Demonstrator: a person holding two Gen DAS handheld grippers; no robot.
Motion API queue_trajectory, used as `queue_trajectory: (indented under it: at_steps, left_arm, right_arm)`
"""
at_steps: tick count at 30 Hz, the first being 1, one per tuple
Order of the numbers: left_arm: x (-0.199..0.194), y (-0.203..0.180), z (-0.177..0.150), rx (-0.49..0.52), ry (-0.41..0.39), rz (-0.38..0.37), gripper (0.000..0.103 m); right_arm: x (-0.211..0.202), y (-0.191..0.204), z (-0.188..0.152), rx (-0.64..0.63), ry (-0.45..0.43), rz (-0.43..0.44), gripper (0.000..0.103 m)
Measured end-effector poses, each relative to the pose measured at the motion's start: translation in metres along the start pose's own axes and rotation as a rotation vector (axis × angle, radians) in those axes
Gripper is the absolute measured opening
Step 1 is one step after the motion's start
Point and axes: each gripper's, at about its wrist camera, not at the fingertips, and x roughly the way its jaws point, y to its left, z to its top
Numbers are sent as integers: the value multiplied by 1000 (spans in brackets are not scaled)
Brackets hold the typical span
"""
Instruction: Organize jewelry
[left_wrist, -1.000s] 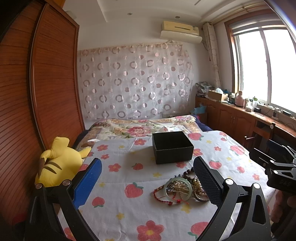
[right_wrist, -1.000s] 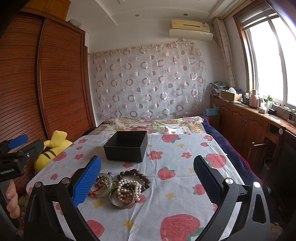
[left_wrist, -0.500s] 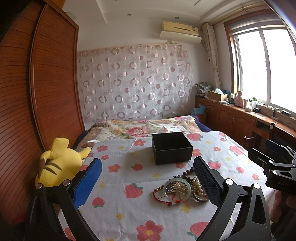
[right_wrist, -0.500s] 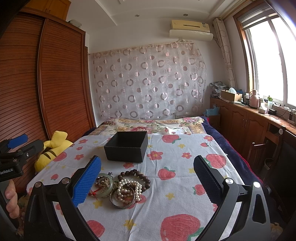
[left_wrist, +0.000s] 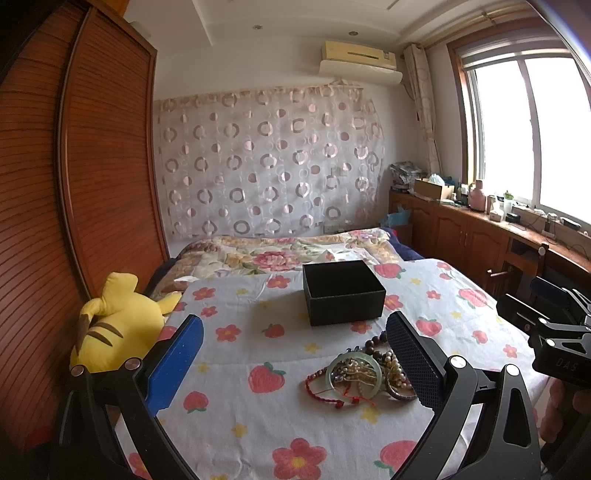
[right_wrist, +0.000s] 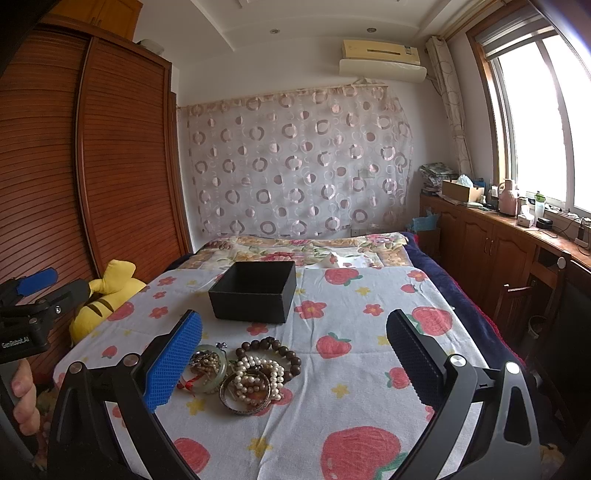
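A pile of jewelry (right_wrist: 247, 373) lies on the strawberry-print bedsheet: a green jade bangle (right_wrist: 210, 369), a brown bead bracelet (right_wrist: 280, 350), a pearl strand (right_wrist: 258, 373), a metal bangle and a red cord (left_wrist: 325, 391). The pile also shows in the left wrist view (left_wrist: 365, 373). An open, empty black box (right_wrist: 255, 291) stands behind it, also in the left wrist view (left_wrist: 341, 291). My left gripper (left_wrist: 295, 365) is open, the pile by its right finger. My right gripper (right_wrist: 295, 362) is open, the pile by its left finger. Both are empty.
A yellow plush toy (left_wrist: 118, 325) lies at the bed's left edge by the wooden wardrobe (left_wrist: 74, 184). A folded floral quilt (left_wrist: 280, 254) lies at the bed's head. Wooden cabinets (right_wrist: 498, 251) with clutter run under the window on the right.
Both grippers have edged slightly forward; the jewelry and box have not moved.
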Motion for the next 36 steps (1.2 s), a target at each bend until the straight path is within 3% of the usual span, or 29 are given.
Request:
queue_trajectory:
  at_steps: [6, 15, 24, 30, 32, 36]
  left_arm:
    - [2, -1, -1, -2, 12, -1, 96]
    - [29, 9, -20, -12, 106, -35, 96]
    - [67, 13, -46, 7, 222, -119, 96]
    - [97, 11, -56, 13, 310, -192, 72]
    - [110, 12, -56, -7, 343, -239, 60]
    - [130, 9, -56, 1, 388, -280, 48]
  right_arm:
    - [-1, 9, 0, -1, 9, 5, 101]
    - [17, 2, -14, -26, 67, 68, 101]
    - [43, -4, -39, -59, 168, 121, 85]
    - [57, -2, -55, -70, 231, 146, 82]
    - [59, -1, -59, -77, 243, 150, 82]
    - [63, 3, -64, -88, 261, 155, 82]
